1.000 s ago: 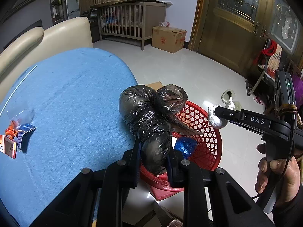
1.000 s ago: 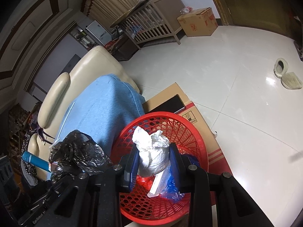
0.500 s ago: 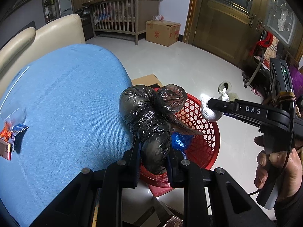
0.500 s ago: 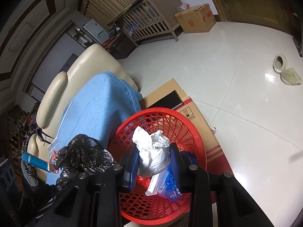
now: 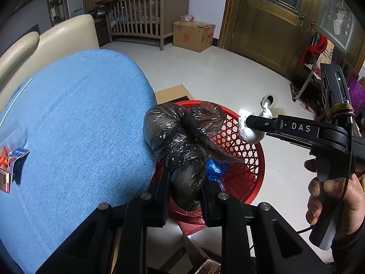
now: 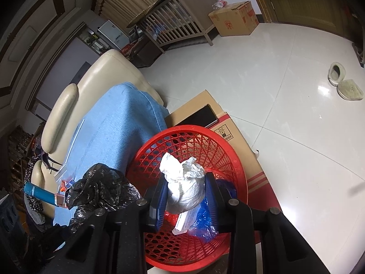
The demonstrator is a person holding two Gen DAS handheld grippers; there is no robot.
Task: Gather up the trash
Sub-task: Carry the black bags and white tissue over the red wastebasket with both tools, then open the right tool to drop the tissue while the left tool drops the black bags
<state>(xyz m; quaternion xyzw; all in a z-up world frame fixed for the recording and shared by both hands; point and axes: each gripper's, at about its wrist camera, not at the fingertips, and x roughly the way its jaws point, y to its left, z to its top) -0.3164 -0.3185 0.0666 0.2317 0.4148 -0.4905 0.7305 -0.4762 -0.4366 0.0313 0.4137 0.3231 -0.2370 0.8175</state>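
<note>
Two bags over the red basket

The left gripper squeezes a black bag. The right gripper squeezes a white bag.

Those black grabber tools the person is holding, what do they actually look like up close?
Each is matte black plastic with two flat fingers and round silver bolts. The left gripper shows this. The right gripper has blue finger pads, white letters "DAS" on its side, a black box with a green light and a thin black cable. The bare hand grips a handle with a white tip.
</note>
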